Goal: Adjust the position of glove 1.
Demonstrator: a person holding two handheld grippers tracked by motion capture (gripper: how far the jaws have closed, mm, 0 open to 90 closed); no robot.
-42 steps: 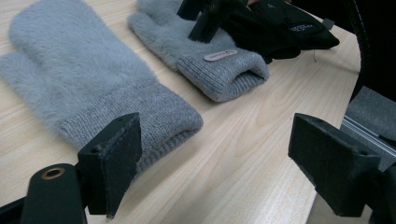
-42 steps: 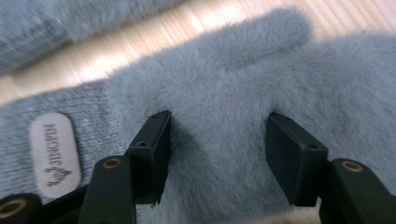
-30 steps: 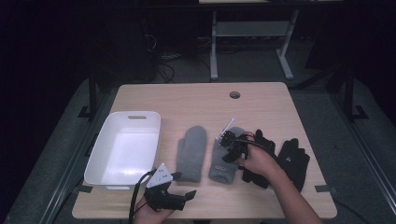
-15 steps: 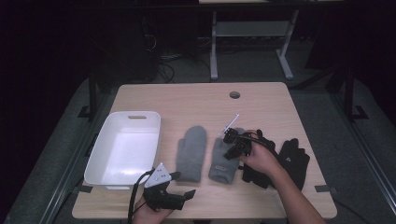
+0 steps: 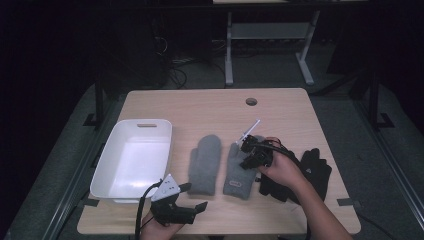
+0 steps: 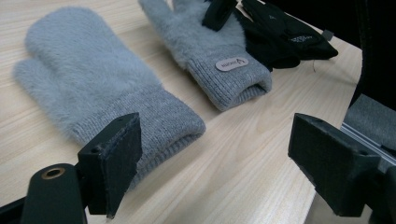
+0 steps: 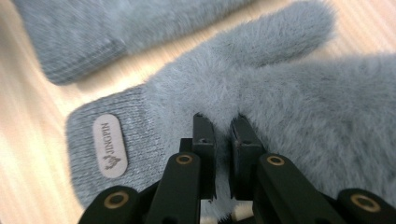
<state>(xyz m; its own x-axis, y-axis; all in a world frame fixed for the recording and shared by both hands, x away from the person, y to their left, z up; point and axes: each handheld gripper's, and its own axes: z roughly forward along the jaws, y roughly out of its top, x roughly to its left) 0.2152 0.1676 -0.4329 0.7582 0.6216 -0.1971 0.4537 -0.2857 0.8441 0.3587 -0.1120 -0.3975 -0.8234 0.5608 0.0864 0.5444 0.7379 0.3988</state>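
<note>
**Right tool pinching the labelled grey mitten**

Pinches a tuft of fuzzy pile on the labelled grey mitten (image 7: pixel 261 93) with the right tool (image 7: pixel 222 126), jaws just closed and pressed nearly together on the fabric. Lies flat near the middle of the pale wood-grain tabletop (image 5: pixel 200 107), this mitten (image 5: pixel 240 167), thumb pointing away from the cuff. Soft, long-napped fleece over the palm and thumb; tighter ribbed knit at the cuff. Carries on that cuff a small oval patch (image 7: pixel 109 145), pale and smooth like leather, stamped "JINGPIN" above a tiny emblem too small to make out.

Just beside it, the second grey mitten (image 5: pixel 205 165), same fluffy body and ribbed cuff, rounded at the top, apart from either tool. On the other side, touching or overlapping the labelled mitten's edge, a pair of black gloves (image 5: pixel 312 170), smoother and darker, with white writing too small to read.

Rests low at the near edge of the tabletop, the left tool (image 5: pixel 192 197), flat black pads spread wide with nothing between them. Near it, a white rectangular plastic bin (image 5: pixel 107 165) with rounded corners and a slot handle
</note>
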